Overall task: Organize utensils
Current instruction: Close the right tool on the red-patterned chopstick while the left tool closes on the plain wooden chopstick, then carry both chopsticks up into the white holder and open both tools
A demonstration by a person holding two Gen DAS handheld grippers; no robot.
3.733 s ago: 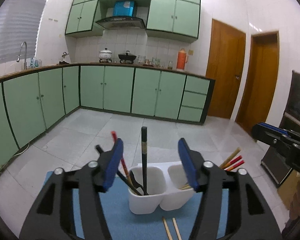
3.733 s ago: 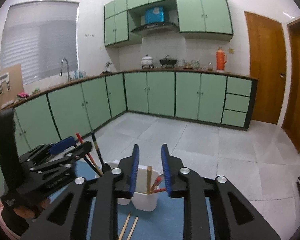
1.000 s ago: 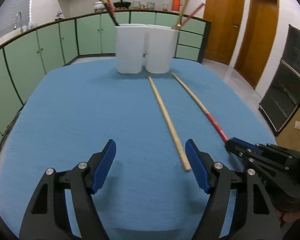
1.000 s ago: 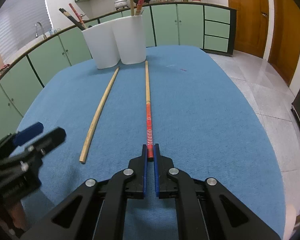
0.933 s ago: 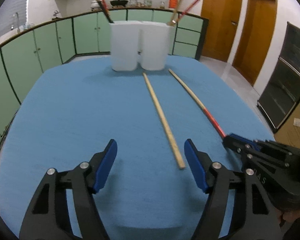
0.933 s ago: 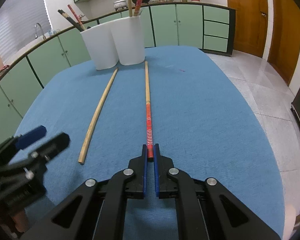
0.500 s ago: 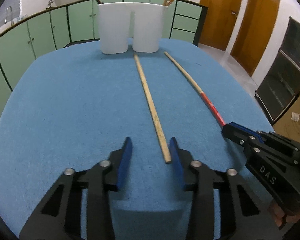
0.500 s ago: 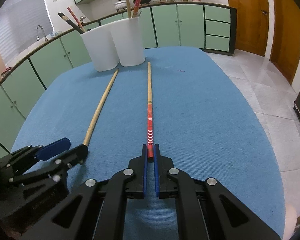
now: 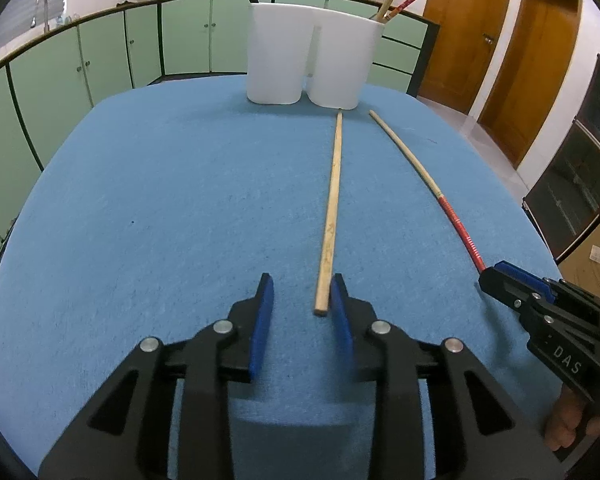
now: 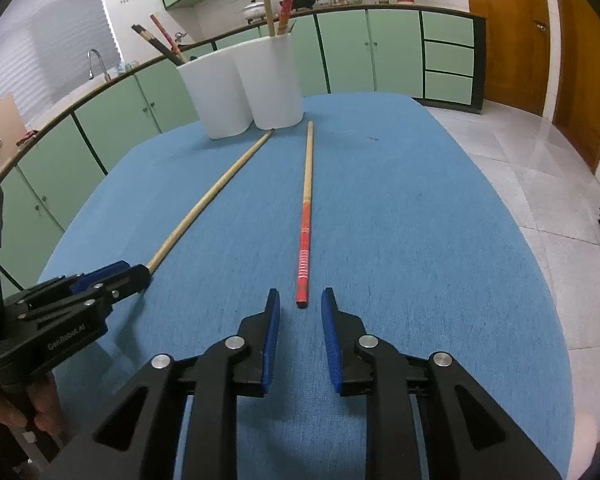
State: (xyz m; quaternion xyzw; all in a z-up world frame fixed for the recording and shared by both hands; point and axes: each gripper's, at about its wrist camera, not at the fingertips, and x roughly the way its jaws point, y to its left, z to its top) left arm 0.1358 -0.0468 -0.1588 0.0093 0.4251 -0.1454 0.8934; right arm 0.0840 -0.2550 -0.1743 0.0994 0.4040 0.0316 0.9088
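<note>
A plain wooden chopstick [image 9: 331, 216] and a red-ended chopstick [image 10: 305, 232] lie side by side on the blue mat [image 9: 160, 200]. My left gripper [image 9: 302, 316] is open, its jaws around the near end of the plain chopstick, whose tip lies close to the right finger. My right gripper [image 10: 300, 320] is open, with the red end of the other chopstick just ahead between its jaws. A white two-cup holder [image 9: 312, 68] at the far edge holds dark utensils on the left and chopsticks on the right.
The blue mat [image 10: 420, 240] covers a rounded table with edges falling off to a tiled floor. Green kitchen cabinets [image 9: 100, 52] run behind, wooden doors [image 9: 540, 60] to the right. Each gripper shows in the other's view: the right [image 9: 540, 304], the left [image 10: 80, 292].
My left gripper has narrowed around the plain chopstick's near end. My right gripper, shut on the red chopstick's end half a second ago, has opened and the chopstick lies free.
</note>
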